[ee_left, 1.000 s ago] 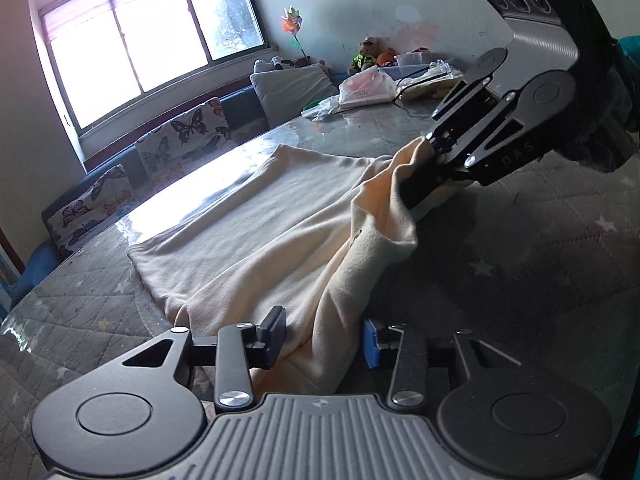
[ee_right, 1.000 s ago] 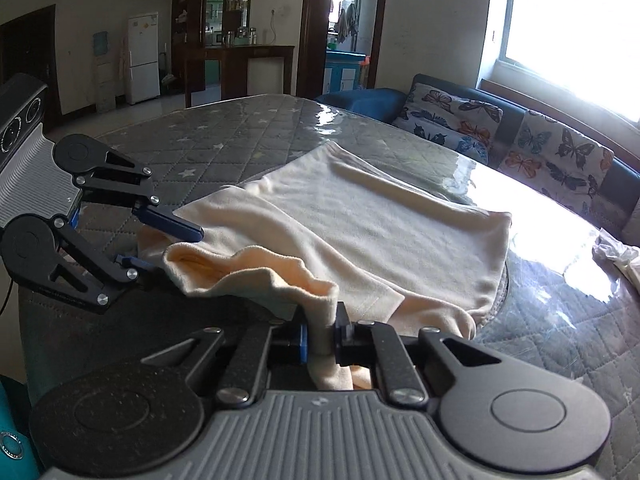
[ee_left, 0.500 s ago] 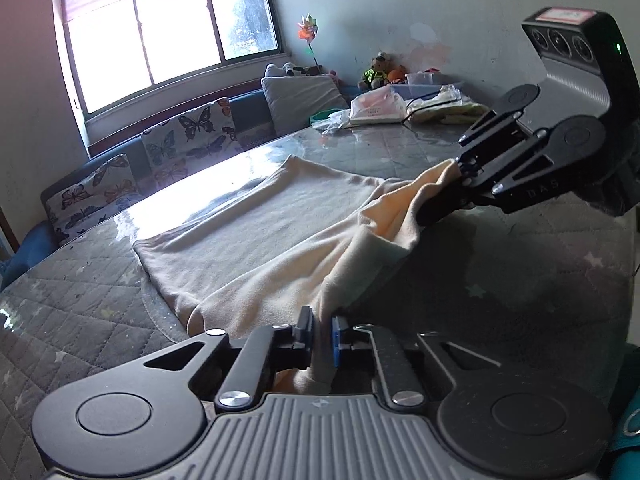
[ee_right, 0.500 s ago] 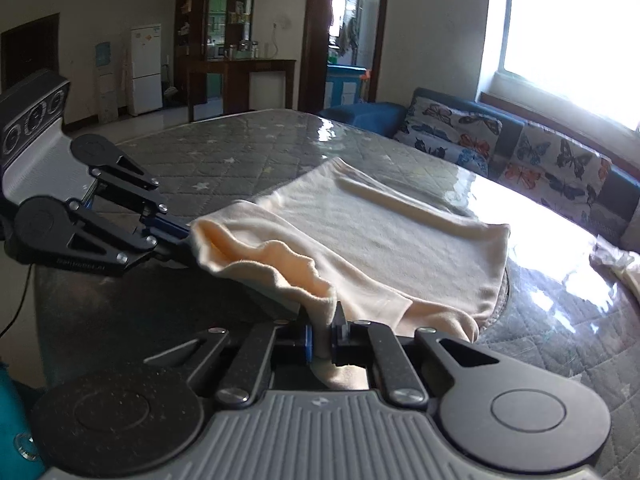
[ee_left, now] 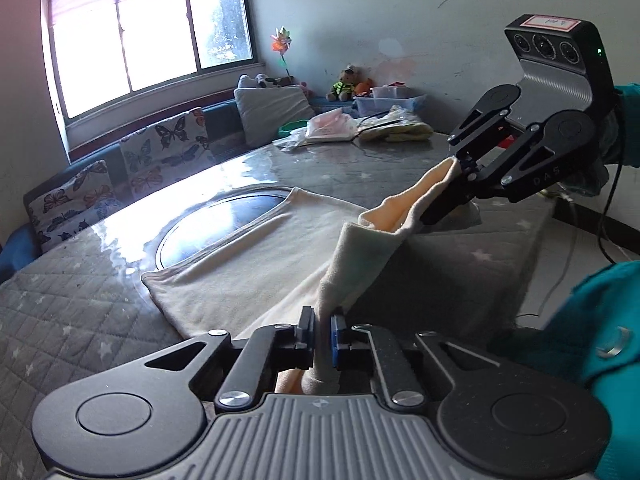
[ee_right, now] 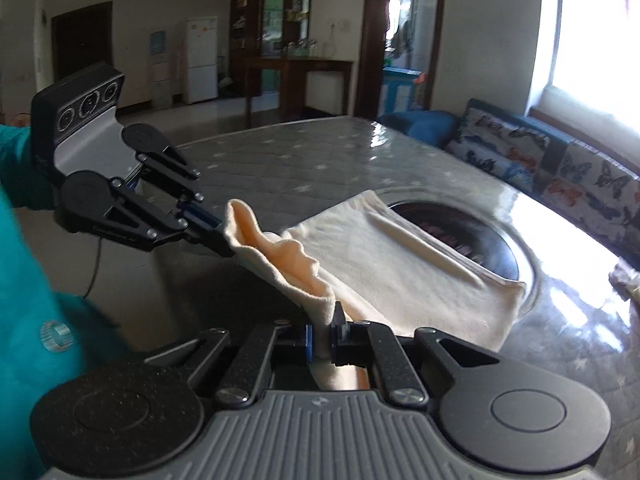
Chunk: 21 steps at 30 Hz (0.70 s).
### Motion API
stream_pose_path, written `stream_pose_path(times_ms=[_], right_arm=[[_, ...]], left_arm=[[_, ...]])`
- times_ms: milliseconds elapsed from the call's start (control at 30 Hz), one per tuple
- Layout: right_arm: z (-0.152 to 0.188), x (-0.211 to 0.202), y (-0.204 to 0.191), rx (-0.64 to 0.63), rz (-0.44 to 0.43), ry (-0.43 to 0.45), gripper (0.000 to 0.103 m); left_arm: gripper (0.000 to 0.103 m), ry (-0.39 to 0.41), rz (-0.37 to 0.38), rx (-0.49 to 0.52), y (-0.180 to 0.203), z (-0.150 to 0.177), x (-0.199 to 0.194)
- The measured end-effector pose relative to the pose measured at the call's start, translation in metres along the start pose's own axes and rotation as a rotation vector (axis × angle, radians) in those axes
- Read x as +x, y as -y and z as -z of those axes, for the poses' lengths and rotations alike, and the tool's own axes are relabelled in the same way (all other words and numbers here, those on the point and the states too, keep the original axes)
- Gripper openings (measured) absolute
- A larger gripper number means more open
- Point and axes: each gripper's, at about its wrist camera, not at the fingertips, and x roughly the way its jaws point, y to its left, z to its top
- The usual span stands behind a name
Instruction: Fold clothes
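Near edge of cloth (ee_left: pixel 280 256) lifted, far part flat on table (ee_left: pixel 80 312).
Left tongs (ee_left: pixel 322 334) and right tongs (ee_right: pixel 322 338) both clamped on cloth; best kept level, edge taut, carried evenly forward. Left view only: toys by wall. Right view only: fridge (ee_right: pixel 202 60), doorway.

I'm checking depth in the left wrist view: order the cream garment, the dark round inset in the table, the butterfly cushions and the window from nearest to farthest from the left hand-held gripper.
1. Cream garment: clamped in the left hand-held gripper.
2. Dark round inset: mid-table, beyond the garment's far edge.
3. Butterfly cushions: on the bench past the table, left.
4. Window: above the bench, top left.
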Motion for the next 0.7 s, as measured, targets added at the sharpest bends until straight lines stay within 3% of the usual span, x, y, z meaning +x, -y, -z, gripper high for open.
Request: stream_pose_path(times_ms=[133, 400, 700], right_arm=[[-0.001, -0.005, -0.006, -0.001, -0.019, -0.027, 0.007], [-0.032, 0.016, 0.039, 0.046, 0.048, 0.008, 0.007], [-0.073, 0.084, 0.102, 0.039, 0.124, -0.029, 0.007]], left_arm=[[0.008, 0.003, -0.013, -0.002, 0.003, 0.001, -0.005], [0.008, 0.048, -0.1, 0.0, -0.026, -0.027, 0.028], [0.008, -0.014, -0.175, -0.02, -0.089, -0.058, 0.114]])
